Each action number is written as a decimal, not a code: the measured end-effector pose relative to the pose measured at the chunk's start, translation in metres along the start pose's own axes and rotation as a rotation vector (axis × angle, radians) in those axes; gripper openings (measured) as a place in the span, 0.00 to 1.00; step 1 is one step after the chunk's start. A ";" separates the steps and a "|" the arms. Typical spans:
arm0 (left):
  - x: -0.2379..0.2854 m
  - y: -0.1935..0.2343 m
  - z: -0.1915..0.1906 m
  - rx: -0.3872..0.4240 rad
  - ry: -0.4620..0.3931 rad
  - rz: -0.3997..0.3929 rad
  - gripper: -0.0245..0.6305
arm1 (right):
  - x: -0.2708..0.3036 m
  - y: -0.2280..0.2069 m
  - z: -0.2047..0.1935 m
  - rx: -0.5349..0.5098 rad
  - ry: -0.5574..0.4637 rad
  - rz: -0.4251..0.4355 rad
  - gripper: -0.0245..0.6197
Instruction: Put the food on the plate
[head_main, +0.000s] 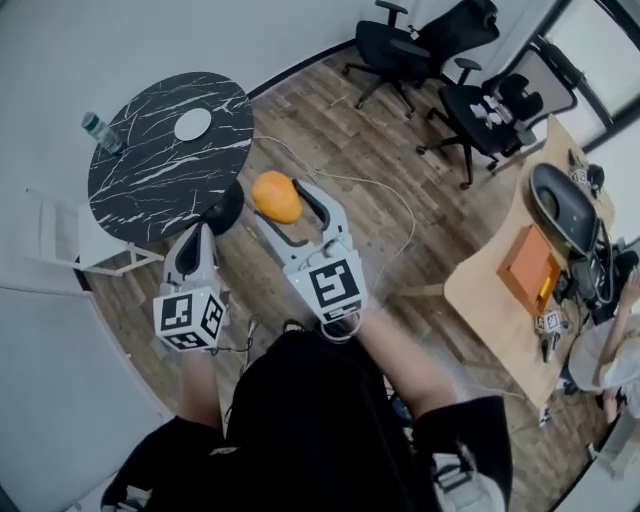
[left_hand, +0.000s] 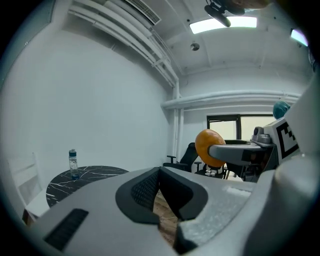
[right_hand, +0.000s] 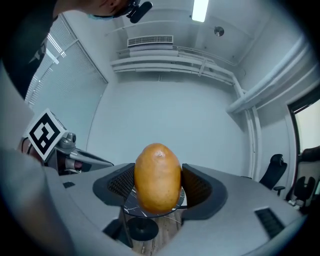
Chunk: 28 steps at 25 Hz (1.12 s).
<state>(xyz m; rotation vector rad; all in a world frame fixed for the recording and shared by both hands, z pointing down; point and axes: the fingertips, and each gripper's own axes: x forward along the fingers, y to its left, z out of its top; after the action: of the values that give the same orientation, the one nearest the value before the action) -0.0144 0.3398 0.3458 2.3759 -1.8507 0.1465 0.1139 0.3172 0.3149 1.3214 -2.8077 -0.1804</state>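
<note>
A person in a black top, seen from above, holds a grey two-jaw gripper in each hand over a wooden plank floor (head_main: 400, 190).

The left gripper (head_main: 200, 232), with its black-and-white marker cube, is nearest the viewer's left. Its dark ribbed pads meet with nothing between them, so it is closed and empty.

The right gripper (head_main: 281, 203) reaches a little further forward. Its jaws are partly open and clamped on the food, a smooth orange-brown, potato-shaped piece (right_hand: 157, 177). In the right gripper view the food stands upright, its long axis running up and down between the two pads, which press on its sides. The food is in the air, not yet over the table.

Just beyond both grippers stands a round table with a black, white-veined marble top (head_main: 140, 180) on a single pedestal. Its near edge lies just ahead and to the left of the held food.

On it, a little past the middle, sits a small white round plate (head_main: 192, 124), which looks bare. A clear plastic water bottle (head_main: 102, 132) stands at the table's left edge, well apart from the plate.

The plate lies forward and to the left of the right gripper, so I judge the carrying hand must travel across the table's near edge and lower the food onto it.

Further off are black office chairs (head_main: 470, 100) and a wooden desk (head_main: 480, 280).
</note>
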 end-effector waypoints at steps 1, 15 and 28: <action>0.005 -0.001 -0.001 0.001 0.001 -0.013 0.04 | 0.002 -0.002 -0.003 0.000 0.009 -0.006 0.48; 0.106 0.023 0.001 0.020 0.047 -0.036 0.04 | 0.082 -0.064 -0.026 0.044 0.005 -0.007 0.48; 0.255 0.043 0.012 0.055 0.158 -0.003 0.04 | 0.194 -0.168 -0.065 0.132 0.045 0.062 0.48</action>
<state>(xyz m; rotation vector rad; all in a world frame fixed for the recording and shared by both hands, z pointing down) 0.0062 0.0839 0.3747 2.3264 -1.7930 0.3783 0.1241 0.0554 0.3561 1.2431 -2.8620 0.0362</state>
